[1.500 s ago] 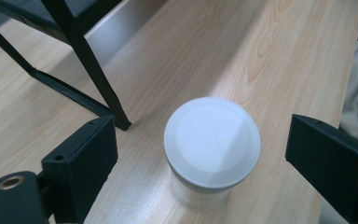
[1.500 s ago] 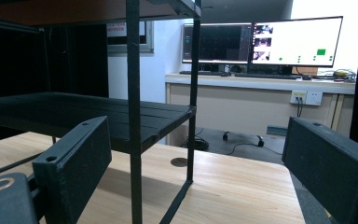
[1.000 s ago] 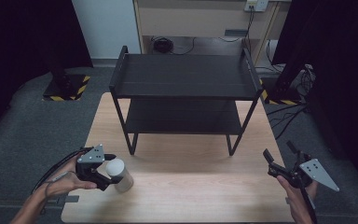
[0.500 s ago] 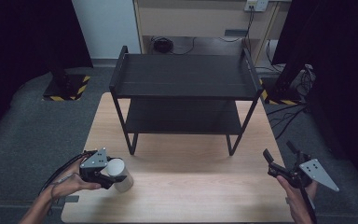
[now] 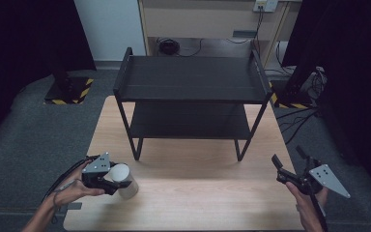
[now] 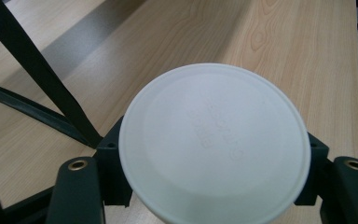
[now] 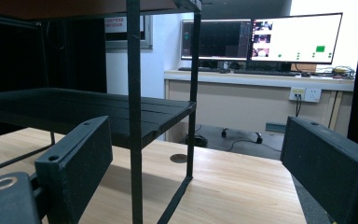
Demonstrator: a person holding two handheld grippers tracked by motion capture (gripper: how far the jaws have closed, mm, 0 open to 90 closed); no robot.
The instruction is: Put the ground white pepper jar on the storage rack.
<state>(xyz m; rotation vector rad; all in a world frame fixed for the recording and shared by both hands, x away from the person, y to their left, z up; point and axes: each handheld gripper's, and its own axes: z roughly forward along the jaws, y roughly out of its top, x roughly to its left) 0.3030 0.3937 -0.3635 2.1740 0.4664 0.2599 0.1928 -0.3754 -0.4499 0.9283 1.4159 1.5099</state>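
Lab or test room, office-like. Wooden table with black shelf rack on grey carpet. Dark curtains at sides. Two lit monitors on bench behind, wall sockets, hazard-striped stand bases, loose cables.

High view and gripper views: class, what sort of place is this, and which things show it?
Probably a lab or office workroom: two monitors on a desk, floor cables, and a wooden table with a black shelf rack.

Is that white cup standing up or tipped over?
Tipped: the white cup lies sideways in the left claw, its round end facing that claw's camera.
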